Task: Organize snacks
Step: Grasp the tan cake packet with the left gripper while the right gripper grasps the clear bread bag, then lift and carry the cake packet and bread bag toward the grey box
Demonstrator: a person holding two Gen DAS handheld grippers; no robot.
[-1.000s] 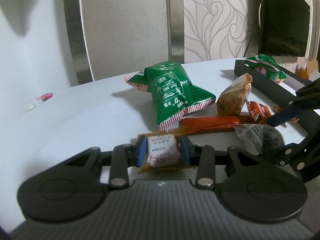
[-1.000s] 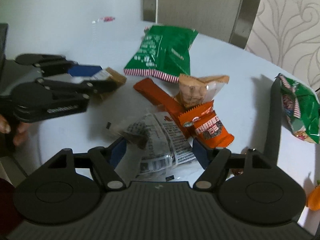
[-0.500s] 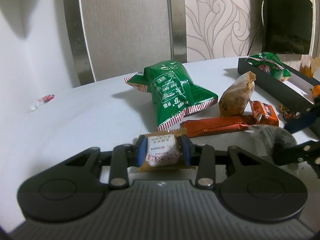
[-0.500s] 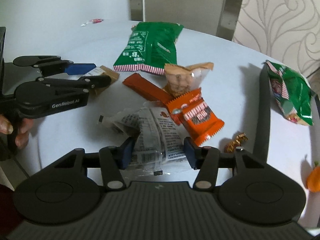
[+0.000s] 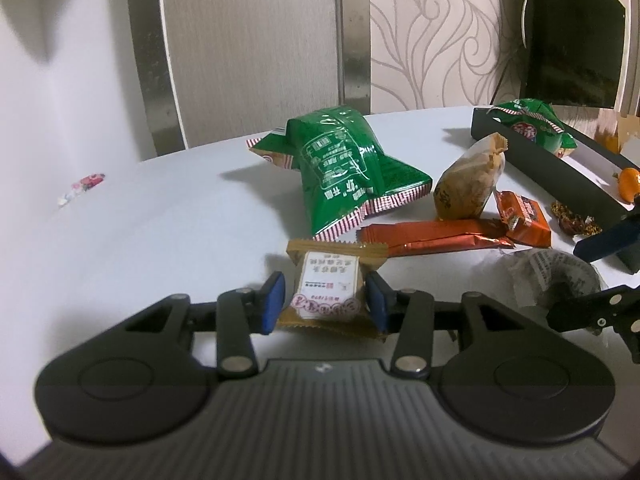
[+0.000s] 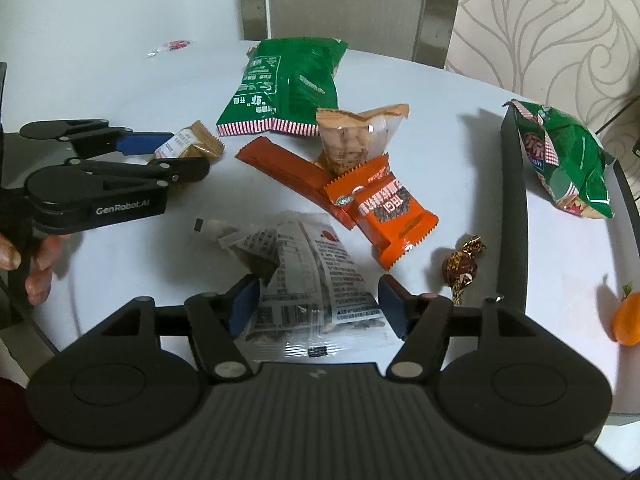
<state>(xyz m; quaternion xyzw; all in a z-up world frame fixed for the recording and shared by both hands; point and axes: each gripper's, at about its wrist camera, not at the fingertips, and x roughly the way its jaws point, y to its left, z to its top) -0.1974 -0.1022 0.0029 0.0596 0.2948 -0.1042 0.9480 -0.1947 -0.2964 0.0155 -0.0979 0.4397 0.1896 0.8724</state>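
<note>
My left gripper (image 5: 325, 302) sits low over the white table (image 5: 160, 240), its jaws opening around a small brown snack packet (image 5: 328, 284) that lies on the table; the pads stand just off its sides. The right wrist view shows the same gripper (image 6: 186, 154) and packet (image 6: 188, 144) at the left. My right gripper (image 6: 317, 306) is opening too, astride a clear printed packet (image 6: 316, 276) with no visible pad contact. Beyond lie a big green bag (image 6: 288, 84), an orange-red bar (image 6: 288, 168), a tan clear bag (image 6: 352, 140) and an orange packet (image 6: 388, 208).
A black tray (image 6: 514, 200) at the right holds a second green bag (image 6: 568, 160) and a small orange item (image 6: 628, 320). A brown foil candy (image 6: 460, 268) lies beside the tray wall. A pink wrapper (image 5: 82, 186) sits far left. A person's hand (image 6: 36, 272) grips the left tool.
The left jaws have spread off the brown packet, which stays on the table. The right jaws narrowed on the clear packet, then widened again, and that gripper shifted a little sideways.
</note>
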